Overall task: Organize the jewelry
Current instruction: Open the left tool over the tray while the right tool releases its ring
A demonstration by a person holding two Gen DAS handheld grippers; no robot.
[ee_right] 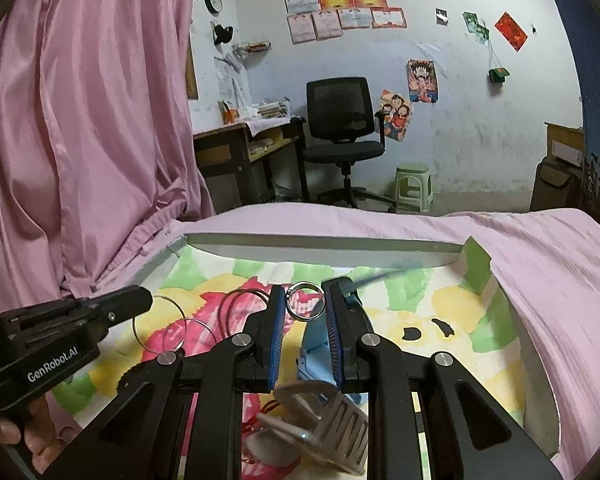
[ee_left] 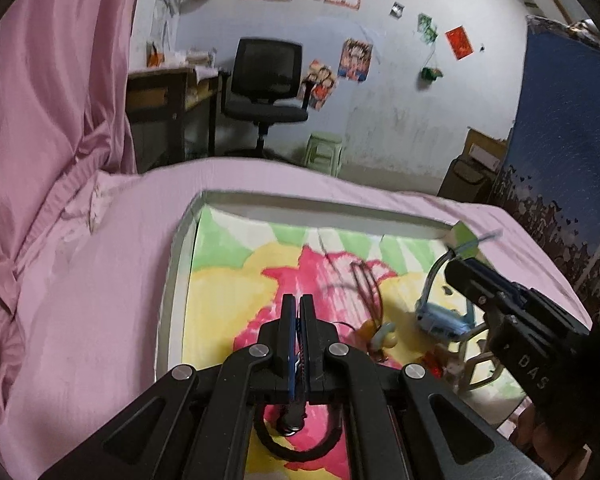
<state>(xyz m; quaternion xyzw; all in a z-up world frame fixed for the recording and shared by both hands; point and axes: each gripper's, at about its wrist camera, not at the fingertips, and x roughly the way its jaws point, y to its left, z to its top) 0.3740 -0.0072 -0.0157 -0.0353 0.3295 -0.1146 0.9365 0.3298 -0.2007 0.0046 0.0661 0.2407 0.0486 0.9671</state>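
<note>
Two grippers hung over the shallow tray (ee_right: 480,268) on the pink bed. The right gripper (ee_right: 305,308) stood barely open, pinching a silver ring (ee_right: 305,301) upright between its pads, hole facing the camera. The left gripper (ee_left: 298,312) was fully shut, a thin cord seemingly caught in it. Wire hoops (ee_right: 172,332) lay left of the ring, nearer the left gripper; a blue clip (ee_left: 442,318) lay right.
</note>
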